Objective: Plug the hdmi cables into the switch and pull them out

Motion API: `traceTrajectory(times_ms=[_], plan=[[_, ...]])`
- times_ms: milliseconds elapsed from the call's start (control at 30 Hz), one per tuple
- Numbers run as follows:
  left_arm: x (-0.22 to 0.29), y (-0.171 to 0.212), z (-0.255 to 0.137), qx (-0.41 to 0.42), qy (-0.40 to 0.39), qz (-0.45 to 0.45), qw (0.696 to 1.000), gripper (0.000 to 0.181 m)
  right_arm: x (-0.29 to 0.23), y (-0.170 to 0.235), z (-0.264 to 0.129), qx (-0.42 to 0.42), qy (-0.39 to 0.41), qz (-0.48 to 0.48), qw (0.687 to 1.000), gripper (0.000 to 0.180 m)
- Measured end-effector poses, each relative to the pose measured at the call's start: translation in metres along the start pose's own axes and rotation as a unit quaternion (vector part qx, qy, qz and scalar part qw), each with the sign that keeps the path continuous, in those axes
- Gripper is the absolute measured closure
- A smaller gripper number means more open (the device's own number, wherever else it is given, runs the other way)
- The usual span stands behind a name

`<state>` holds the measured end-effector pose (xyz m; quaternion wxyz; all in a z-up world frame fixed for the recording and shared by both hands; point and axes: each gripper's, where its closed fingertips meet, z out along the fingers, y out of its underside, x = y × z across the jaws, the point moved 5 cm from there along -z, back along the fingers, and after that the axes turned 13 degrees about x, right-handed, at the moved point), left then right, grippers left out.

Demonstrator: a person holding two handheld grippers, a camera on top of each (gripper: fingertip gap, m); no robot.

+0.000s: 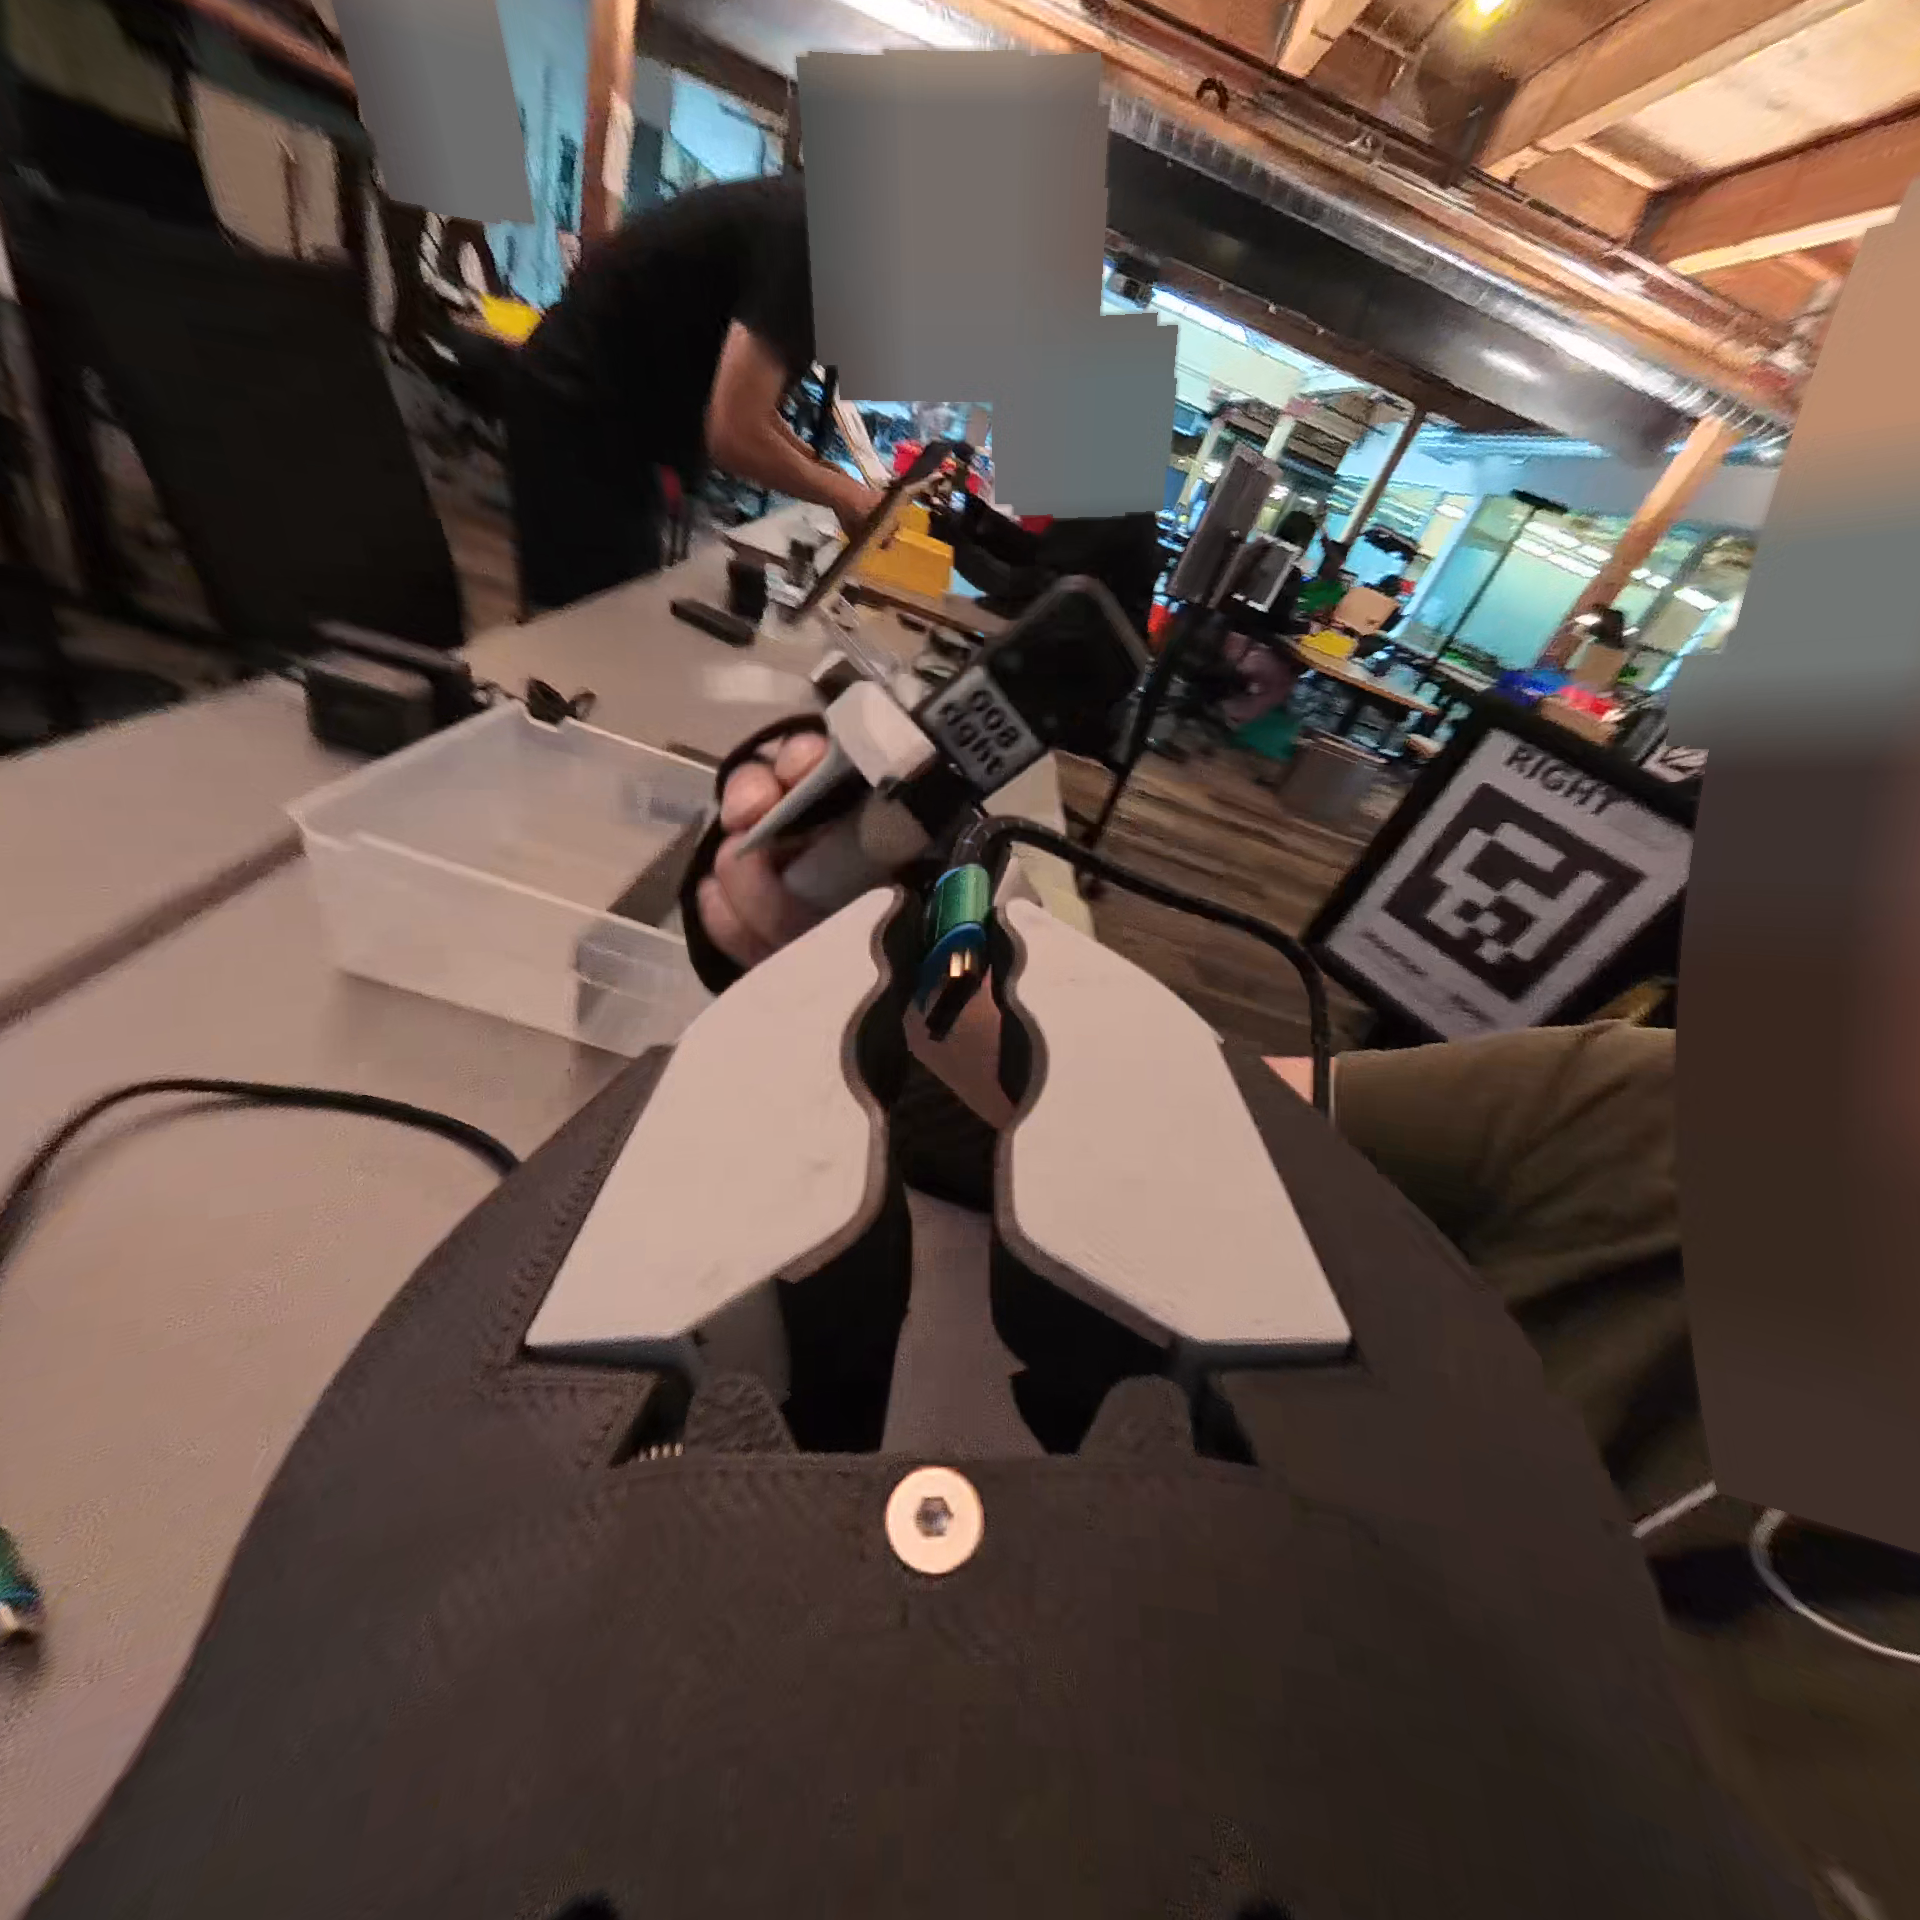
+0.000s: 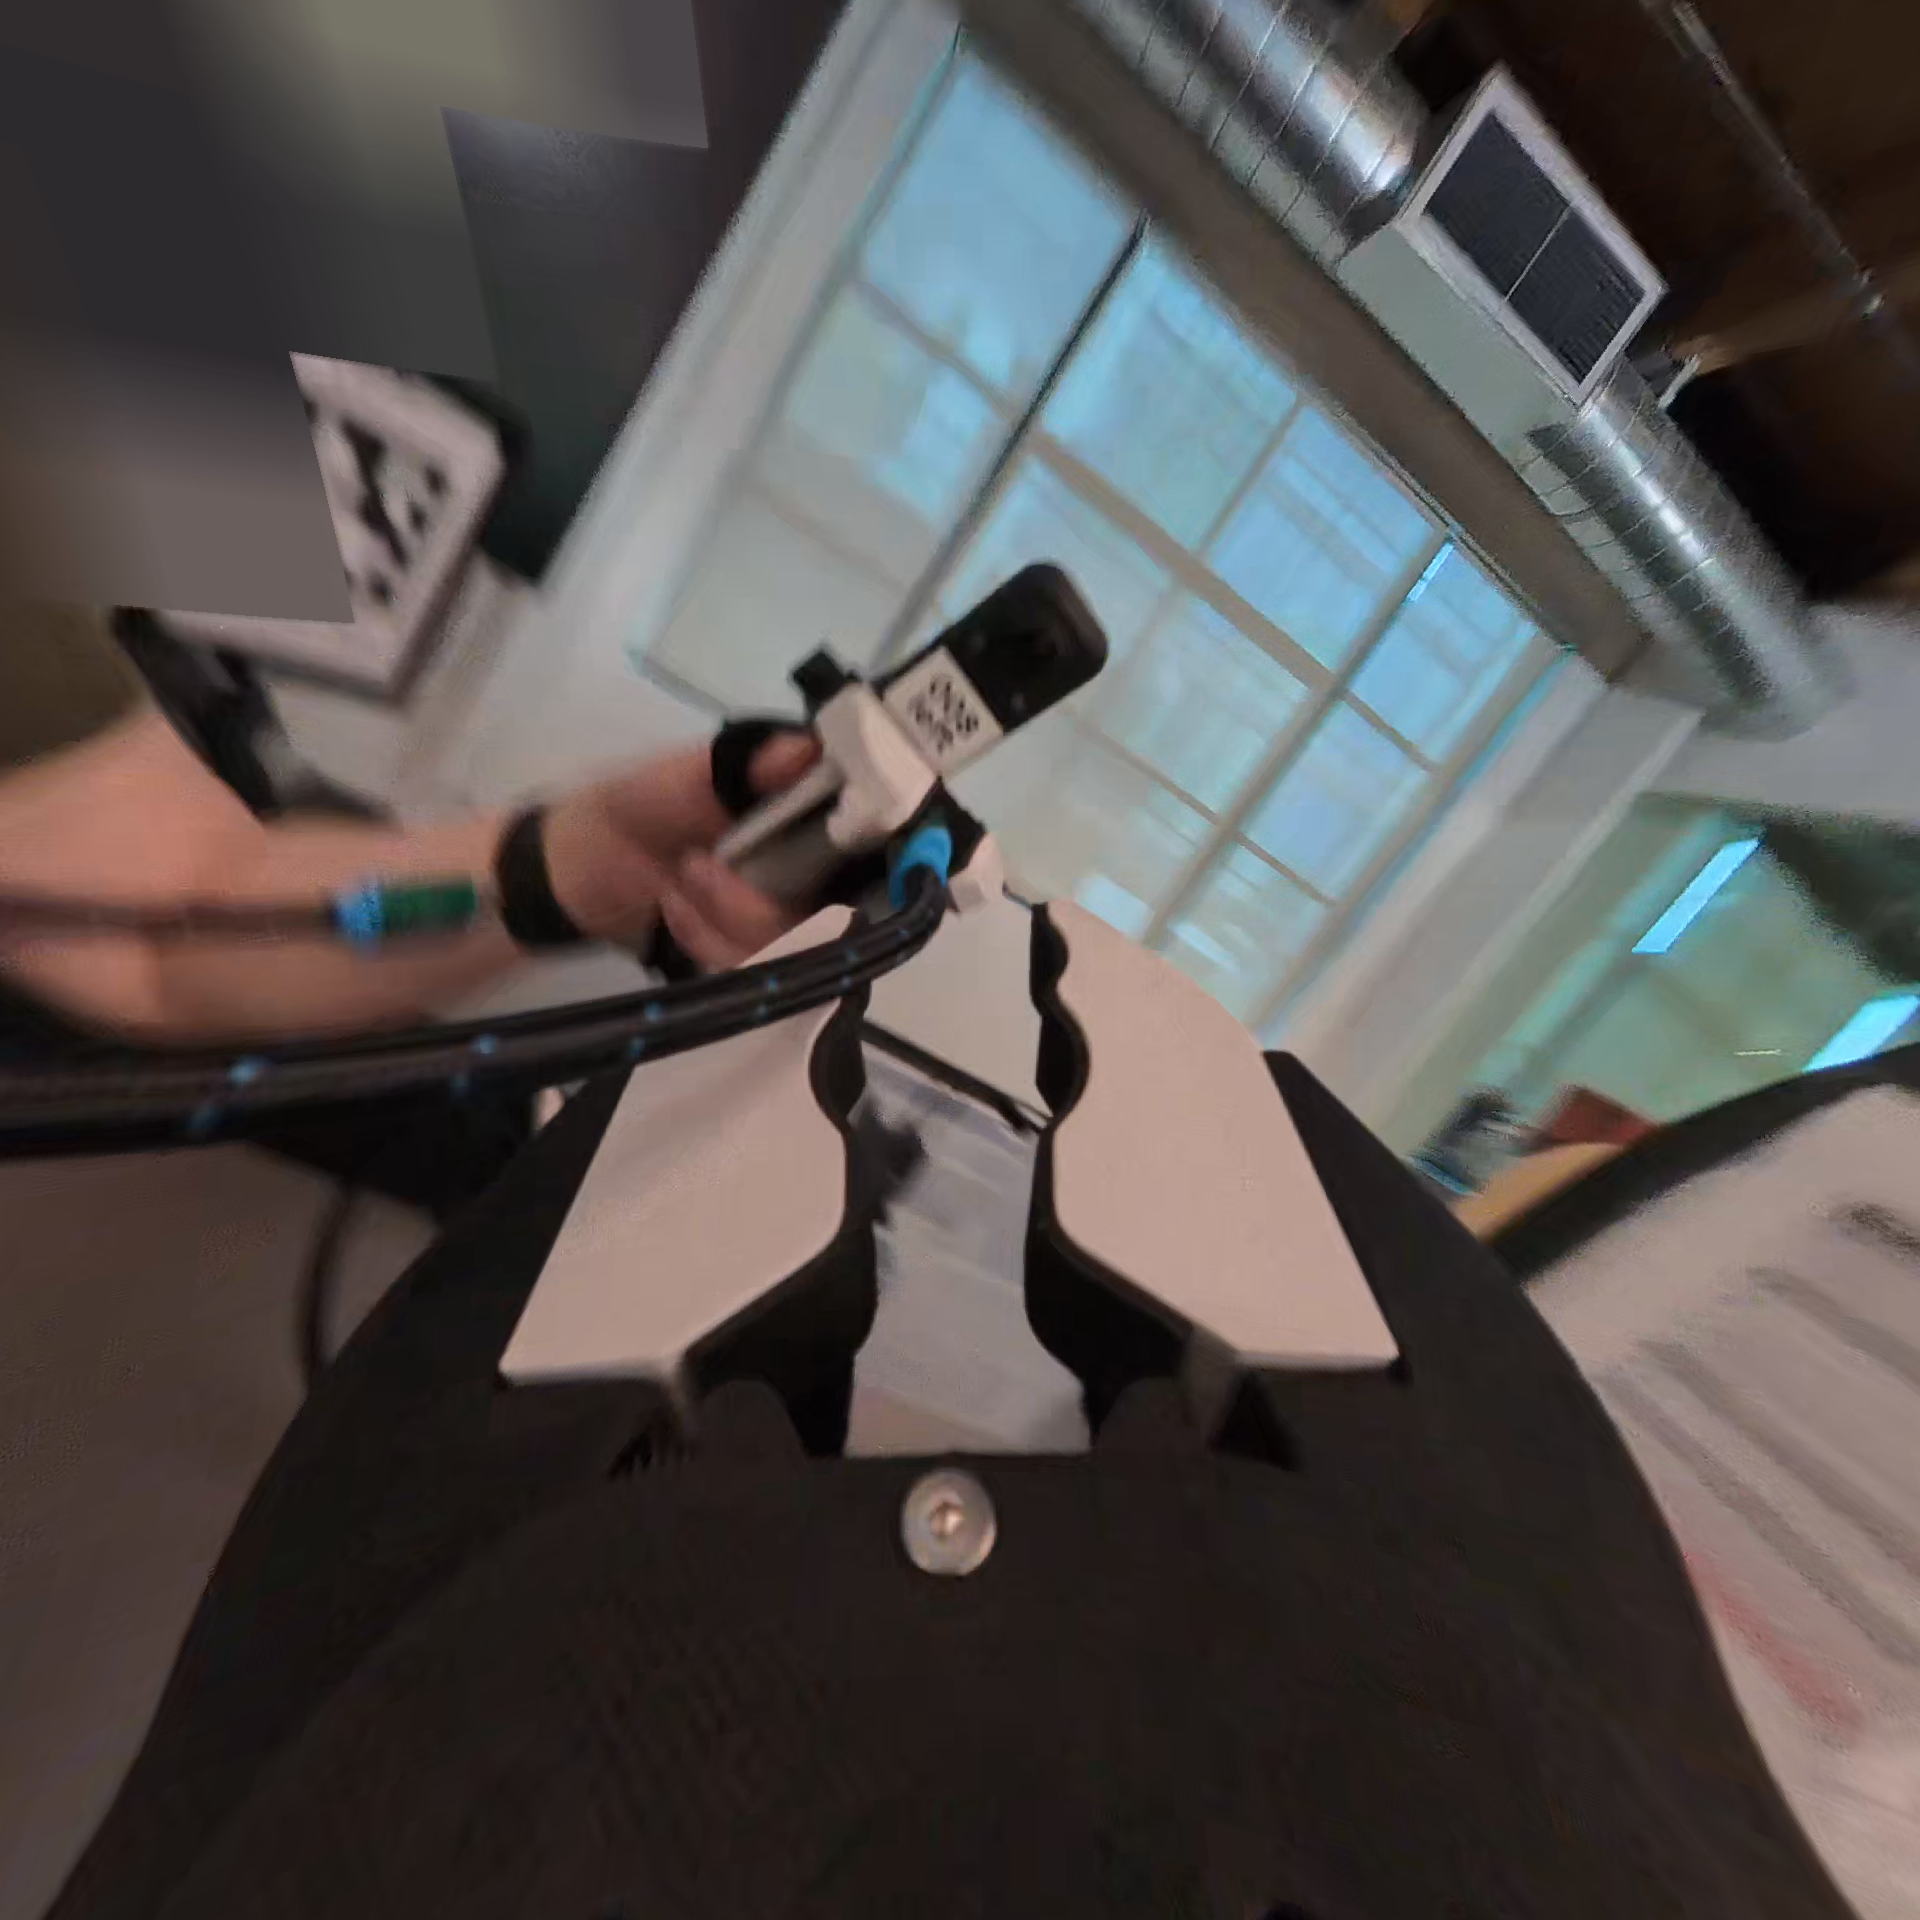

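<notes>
My left gripper is raised above the table and shut on an HDMI plug with a green shell and a blue collar. Its black cable loops off to the right. In the right wrist view the same cable runs left from that plug's blue collar and crosses my right gripper's left finger. My right gripper is open and holds nothing. Its handle shows just beyond the plug, in a hand. A second green and blue plug hangs at the left. I see no switch clearly.
A clear plastic bin and a small black box stand on the grey table. A loose black cable and another green plug lie on it. A marker board stands at the right. A person in black works behind.
</notes>
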<state>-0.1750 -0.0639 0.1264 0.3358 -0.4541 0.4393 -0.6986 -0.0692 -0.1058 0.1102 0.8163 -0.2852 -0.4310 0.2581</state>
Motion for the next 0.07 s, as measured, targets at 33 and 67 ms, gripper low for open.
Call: traceTrajectory(times_ms=[33,67], plan=[[-0.0038,0.0004,-0.0013,-0.002,-0.007,-0.014,1.000,0.169,-0.0030,0.0005,0.0003,-0.043,-0.009,-0.060,0.997,0.149],[-0.0070,0.0018,-0.0018,-0.005,-0.012,-0.027,1.000,0.169,-0.0046,-0.0005,0.0010,-0.070,-0.012,-0.106,0.992,0.148]])
